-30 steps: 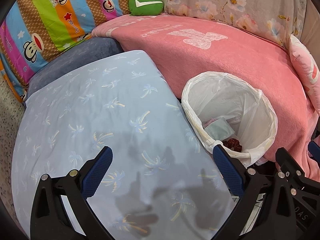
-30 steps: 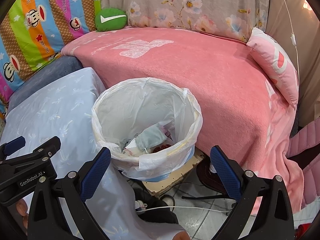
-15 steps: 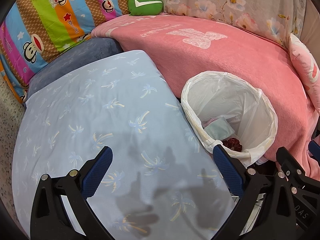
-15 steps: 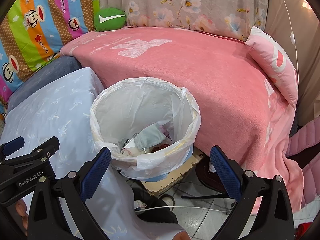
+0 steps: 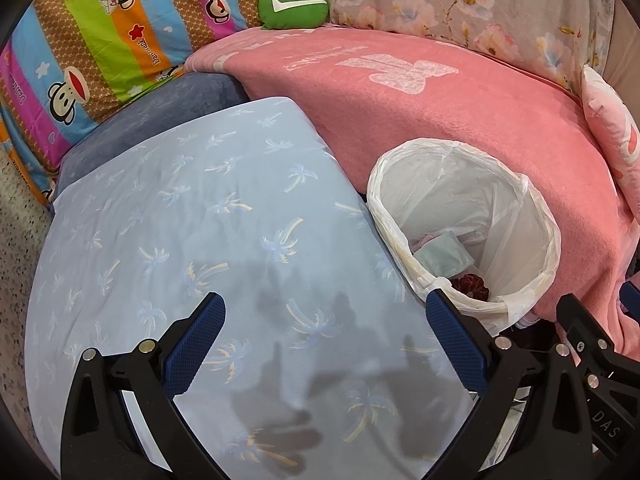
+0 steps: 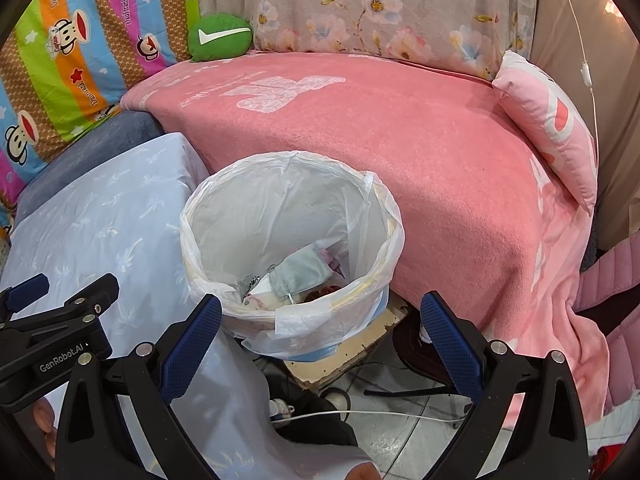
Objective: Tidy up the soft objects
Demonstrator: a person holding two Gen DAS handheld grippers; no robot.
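White plastic lines the bin (image 6: pixel 292 248), where soft items (image 6: pixel 298 276) already lie at the bottom, between the pale blue palm-print sheet (image 5: pixel 192 240) on the left and the pink blanket (image 6: pixel 400 140) beyond. Nothing has shifted over the last second: both the left claw (image 5: pixel 324 336) and right claw (image 6: pixel 320 332) hover wide apart and empty, so the sorting looks paused or finished.

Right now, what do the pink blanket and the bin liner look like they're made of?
Pink blanket: looks like fleece or terry, matte and fuzzy, with a paler woven-looking pattern. Bin liner: thin translucent white plastic, slightly glossy, crinkled and folded over the bin's rim.
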